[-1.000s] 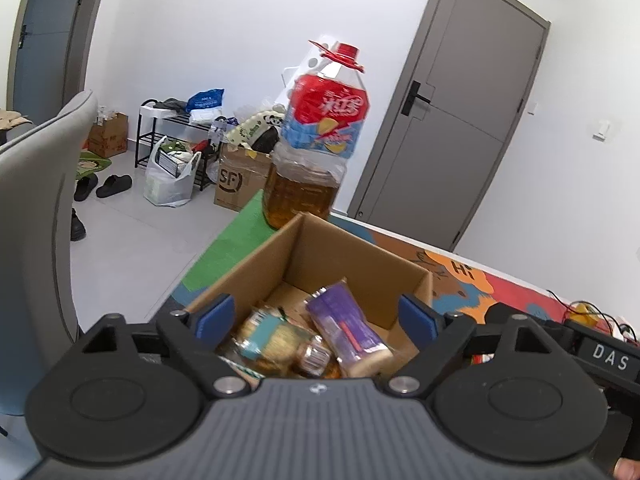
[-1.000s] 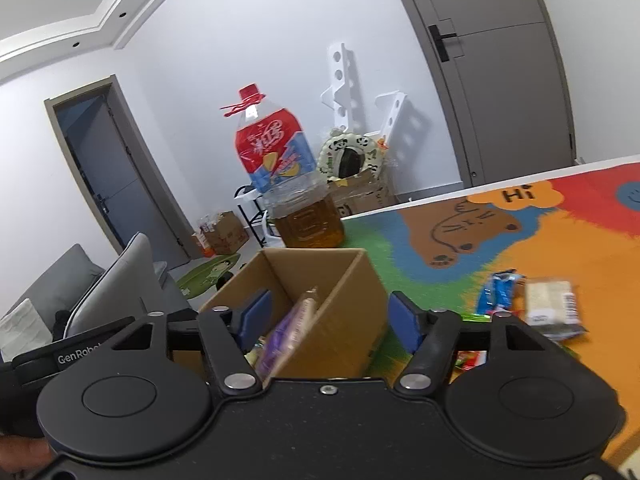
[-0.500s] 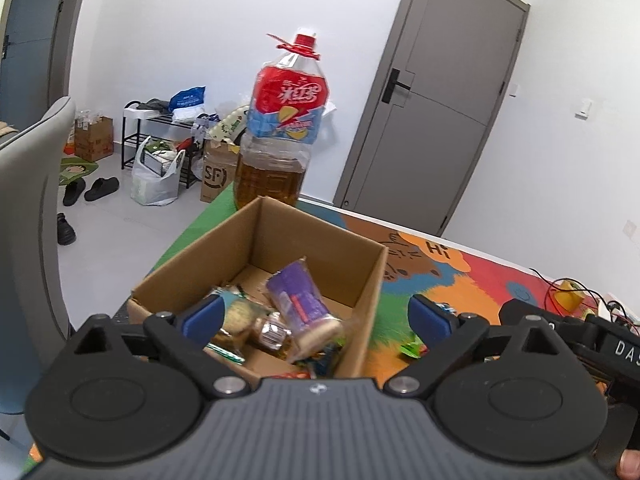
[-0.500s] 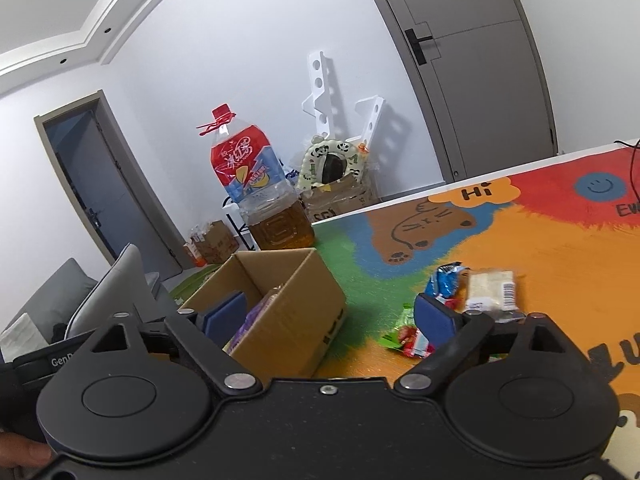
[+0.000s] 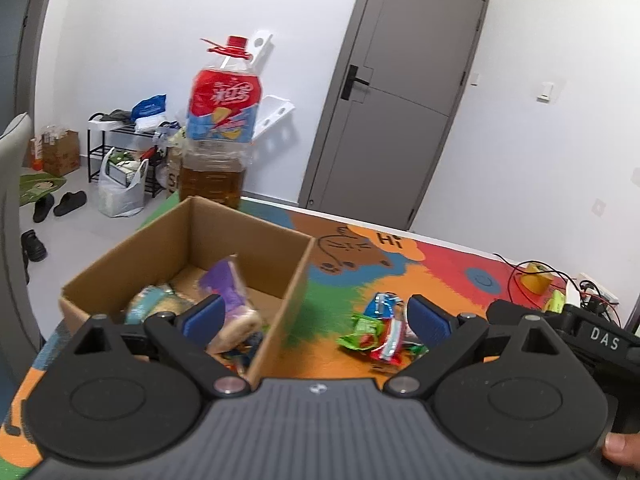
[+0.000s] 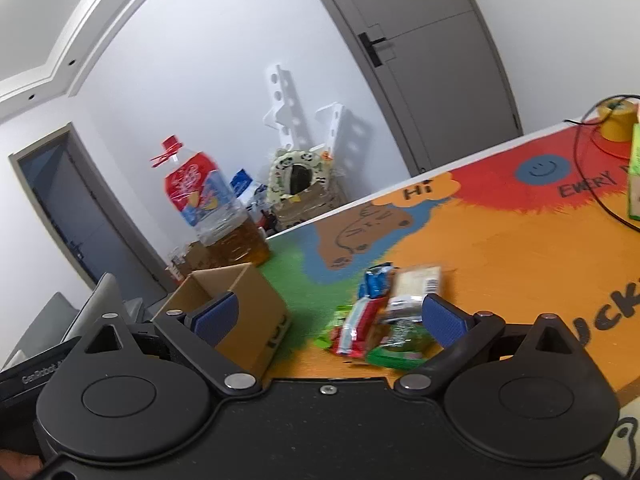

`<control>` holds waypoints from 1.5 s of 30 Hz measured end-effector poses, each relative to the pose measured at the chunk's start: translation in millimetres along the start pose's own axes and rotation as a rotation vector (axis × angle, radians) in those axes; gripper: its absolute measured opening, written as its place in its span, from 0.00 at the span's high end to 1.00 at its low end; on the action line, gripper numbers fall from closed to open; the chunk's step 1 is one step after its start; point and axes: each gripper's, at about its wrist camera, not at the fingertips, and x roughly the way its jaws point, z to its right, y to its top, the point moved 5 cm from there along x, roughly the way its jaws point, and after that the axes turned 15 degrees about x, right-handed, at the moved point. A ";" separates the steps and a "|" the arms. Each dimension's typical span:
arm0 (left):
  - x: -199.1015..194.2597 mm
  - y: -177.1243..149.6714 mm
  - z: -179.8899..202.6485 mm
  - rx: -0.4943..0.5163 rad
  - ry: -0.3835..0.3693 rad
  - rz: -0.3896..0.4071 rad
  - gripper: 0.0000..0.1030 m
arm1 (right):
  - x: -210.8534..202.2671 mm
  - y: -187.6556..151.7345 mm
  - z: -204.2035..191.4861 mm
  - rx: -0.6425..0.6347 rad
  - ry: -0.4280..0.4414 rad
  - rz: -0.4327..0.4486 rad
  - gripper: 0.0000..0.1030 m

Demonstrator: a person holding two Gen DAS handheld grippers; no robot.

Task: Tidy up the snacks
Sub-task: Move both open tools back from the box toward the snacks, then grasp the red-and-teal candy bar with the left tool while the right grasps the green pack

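An open cardboard box stands at the table's left end, with a purple packet and other snacks inside. My left gripper is open and empty, straddling the box's right wall from above. To the right of the box, a loose pile of snacks lies on the colourful mat. My right gripper hovers near that pile; its jaws are opening and grip nothing. Between its fingers I see a red packet, a blue one, a pale bar and a green pack. The box is at its left.
A big oil bottle with a red cap stands just behind the box. Cables and a yellow tape roll lie at the table's far right, beside a green carton. A grey chair stands left of the table.
Both grippers have swung right, away from the box interior. The left now sits over the box's right wall. The right jaws have widened and now frame the snack pile.
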 end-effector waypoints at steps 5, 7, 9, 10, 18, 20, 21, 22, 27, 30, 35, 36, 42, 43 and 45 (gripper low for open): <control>8.8 -0.6 13.1 0.012 -0.033 -0.004 0.09 | 0.5 0.8 13.1 0.014 -0.019 0.002 0.05; 13.7 0.1 19.2 0.026 -0.042 -0.004 0.12 | 2.4 0.2 18.4 0.019 -0.030 0.003 0.10; 19.6 0.0 24.5 0.036 -0.051 -0.011 0.13 | 4.8 0.1 24.0 0.027 -0.036 0.006 0.16; 23.3 0.0 27.6 0.044 -0.057 -0.017 0.16 | 7.0 -0.7 27.2 0.033 -0.038 0.002 0.19; 55.7 -7.2 48.9 0.055 -0.101 -0.078 0.43 | 29.5 -7.0 50.8 0.099 -0.067 -0.054 0.38; 63.0 -9.8 51.5 0.054 -0.104 -0.092 0.48 | 36.4 -9.4 54.3 0.109 -0.071 -0.073 0.41; 67.1 -10.9 52.6 0.054 -0.106 -0.099 0.49 | 39.8 -10.0 56.3 0.115 -0.076 -0.079 0.42; 71.3 -12.1 53.7 0.056 -0.106 -0.105 0.49 | 43.5 -10.5 58.3 0.119 -0.081 -0.084 0.42; 86.6 -14.7 57.9 0.057 -0.104 -0.125 0.51 | 58.8 -13.6 62.6 0.129 -0.091 -0.107 0.42; 94.6 -15.5 60.0 0.061 -0.104 -0.135 0.53 | 67.7 -16.4 64.1 0.130 -0.091 -0.118 0.42; 105.5 -16.3 61.6 0.071 -0.092 -0.144 0.53 | 83.1 -23.1 66.1 0.131 -0.087 -0.148 0.44; 108.2 -16.5 62.3 0.072 -0.092 -0.147 0.53 | 85.5 -24.6 67.0 0.128 -0.087 -0.153 0.52; 121.1 -18.3 71.4 0.089 -0.094 -0.161 0.53 | 77.6 -20.2 72.6 0.118 -0.097 -0.122 0.65; 123.2 -18.5 72.9 0.089 -0.095 -0.163 0.53 | 73.9 -18.7 75.9 0.126 -0.096 -0.116 0.66; 127.3 -19.7 76.0 0.089 -0.096 -0.168 0.53 | 70.1 -15.7 81.3 0.135 -0.101 -0.105 0.66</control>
